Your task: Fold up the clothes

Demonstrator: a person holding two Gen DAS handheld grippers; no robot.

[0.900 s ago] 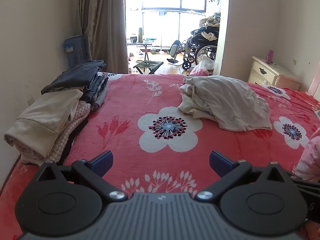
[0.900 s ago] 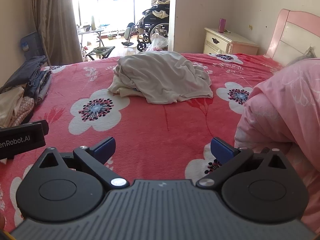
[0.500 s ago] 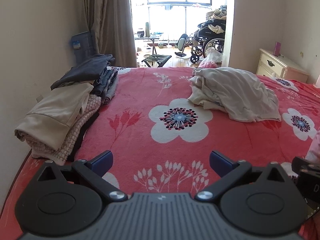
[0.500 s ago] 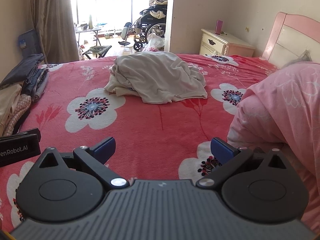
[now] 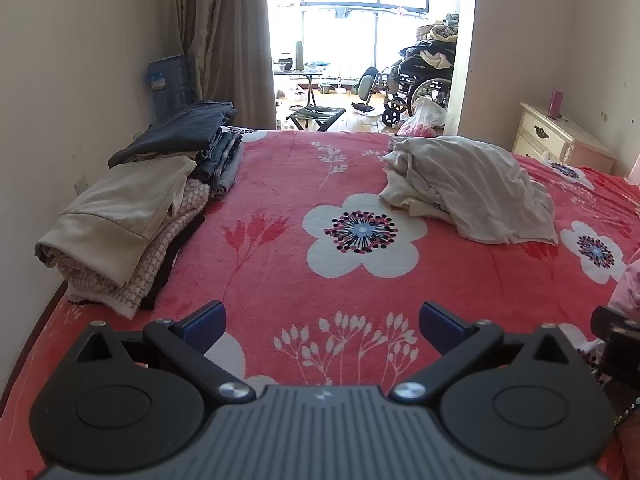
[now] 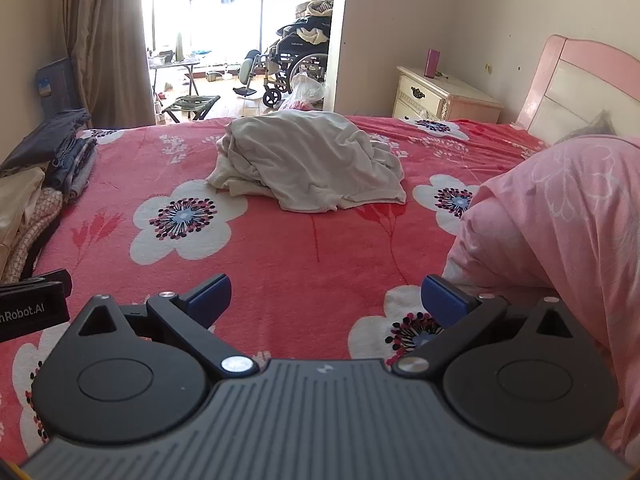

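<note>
A crumpled pile of pale grey and cream clothes (image 5: 472,188) (image 6: 316,164) lies on the far half of the red flowered bed (image 5: 352,276) (image 6: 288,256). Along the bed's left edge sits a stack of folded clothes (image 5: 132,208) (image 6: 36,184), beige on top of knit, with dark and denim pieces behind. My left gripper (image 5: 322,322) hangs open over the near part of the bed, with nothing between its blue pads. My right gripper (image 6: 326,300) is open too, empty, well short of the pile.
A pink quilt (image 6: 560,232) bulges at the right of the bed, close to my right gripper. A cream nightstand (image 6: 444,100) and pink headboard (image 6: 584,80) stand at the right. A wheelchair (image 5: 420,88), a stool (image 5: 316,114) and clutter lie beyond the bed.
Both views have shifted a little: the pile and the folded stack now sit further right in the left wrist view, and the right wrist view has tilted upwards a bit. Both grippers stay open.
</note>
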